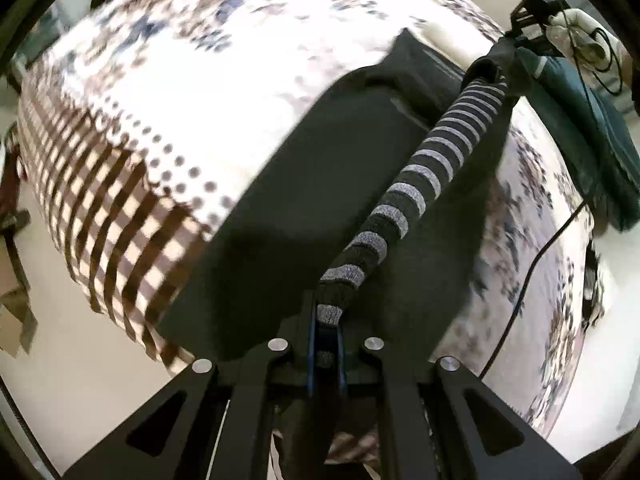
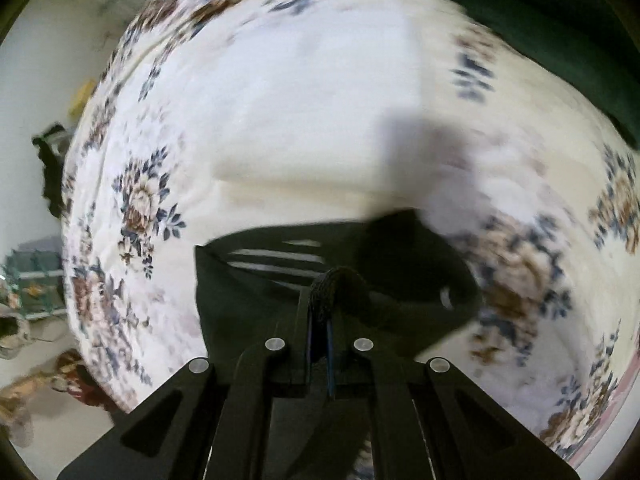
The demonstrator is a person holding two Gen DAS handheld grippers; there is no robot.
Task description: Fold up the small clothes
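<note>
A striped sock (image 1: 420, 184) is seen stretched taut in the left wrist view, running from the lower centre of the frame to the upper right; one end is pinched between the closed jaws of the left tool (image 1: 329, 316), and the far end is gripped by the right tool (image 1: 516, 46), which appears small in the upper right corner, with a gloved hand (image 1: 576, 32) and trailing cables behind it. The grey and dark stripes are shown clearly only in this view. In the right wrist view the right tool (image 2: 320, 312) is seen close up at lower centre, its jaws narrowed on a dark knitted end of the sock (image 2: 336, 288); the stretched length is not visible there. Below both tools a dark garment (image 1: 320, 208) is laid flat on the bed (image 2: 280, 100); in the right wrist view pale stripes are seen on part of the garment (image 2: 260, 292), possibly a printed band, though blur makes this uncertain. The bed is covered with a white sheet bearing brown and blue flower prints, with a dotted and checked border (image 1: 120, 168) shown only at the left of the left wrist view. A green cloth (image 2: 560, 32) lies at the upper right of the right wrist view. Pale floor and scattered clutter (image 2: 32, 280) are visible at the left edge.
</note>
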